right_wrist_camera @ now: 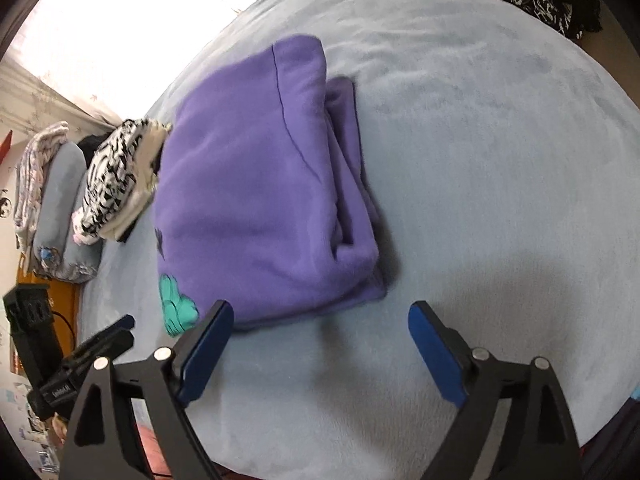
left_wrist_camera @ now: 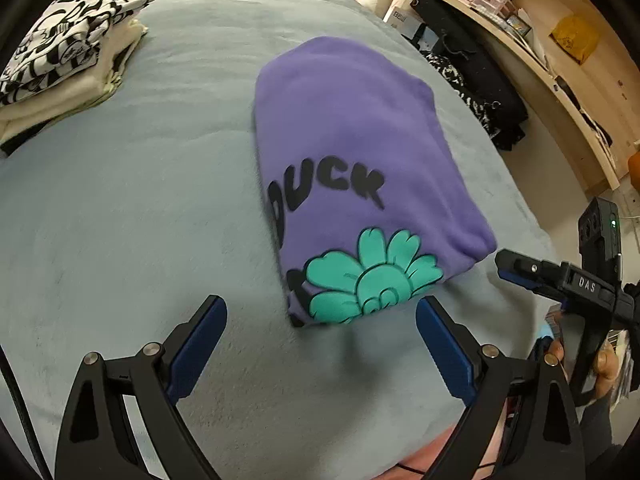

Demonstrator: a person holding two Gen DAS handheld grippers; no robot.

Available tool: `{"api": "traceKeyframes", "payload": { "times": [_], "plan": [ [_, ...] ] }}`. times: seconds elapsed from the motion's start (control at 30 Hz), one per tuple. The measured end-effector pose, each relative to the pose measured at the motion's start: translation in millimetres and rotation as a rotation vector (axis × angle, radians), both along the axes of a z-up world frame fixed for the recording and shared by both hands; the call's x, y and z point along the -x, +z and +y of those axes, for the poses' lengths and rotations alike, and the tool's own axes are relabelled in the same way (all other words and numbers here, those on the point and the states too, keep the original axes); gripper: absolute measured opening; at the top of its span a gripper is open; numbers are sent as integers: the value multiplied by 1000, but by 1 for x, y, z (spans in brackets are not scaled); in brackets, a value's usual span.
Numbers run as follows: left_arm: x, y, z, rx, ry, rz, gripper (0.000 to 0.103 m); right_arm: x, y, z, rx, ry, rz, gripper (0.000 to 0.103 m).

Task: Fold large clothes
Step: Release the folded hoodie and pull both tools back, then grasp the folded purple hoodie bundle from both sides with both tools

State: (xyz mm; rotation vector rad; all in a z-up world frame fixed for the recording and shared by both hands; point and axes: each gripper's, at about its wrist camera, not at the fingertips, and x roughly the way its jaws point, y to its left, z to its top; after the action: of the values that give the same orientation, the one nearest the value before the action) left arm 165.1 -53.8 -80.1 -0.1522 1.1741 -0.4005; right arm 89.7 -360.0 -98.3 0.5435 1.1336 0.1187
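A purple sweatshirt with black "DUCK" lettering and a teal flower print lies folded into a compact rectangle on the light blue bed cover. It also shows in the right wrist view, its folded layers stacked at the right edge. My left gripper is open and empty, just short of the sweatshirt's near edge. My right gripper is open and empty, near the sweatshirt's near corner. The right gripper shows in the left wrist view at the right, and the left gripper shows in the right wrist view at the lower left.
A stack of folded clothes topped by a black-and-white patterned garment lies at the bed's far left, also in the right wrist view. Wooden shelves with boxes and dark clothes stand right of the bed. Pillows lie at the bed's end.
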Motion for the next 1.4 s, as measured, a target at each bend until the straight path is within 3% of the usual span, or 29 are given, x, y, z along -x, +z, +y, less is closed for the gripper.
{"api": "traceKeyframes", "payload": {
  "times": [0.13,0.37,0.57,0.83,1.07,1.4],
  "plan": [
    [-17,1,0,68,3,15,95,-19,7,-10,-31,17,-36,103],
    [-60,-12,-2,148,44,65,95,-62,2,-23,-54,87,-48,103],
    [-86,-20,-10,131,47,68,95,-86,-4,-28,-64,149,-26,103],
    [-98,-34,-16,119,32,68,95,-109,-25,-31,-148,197,6,103],
    [-110,-47,-14,179,26,76,99,-126,-62,-27,-228,250,75,103],
    [-118,-68,-11,264,-12,81,102,-151,-78,-3,-256,341,71,103]
  ]
}}
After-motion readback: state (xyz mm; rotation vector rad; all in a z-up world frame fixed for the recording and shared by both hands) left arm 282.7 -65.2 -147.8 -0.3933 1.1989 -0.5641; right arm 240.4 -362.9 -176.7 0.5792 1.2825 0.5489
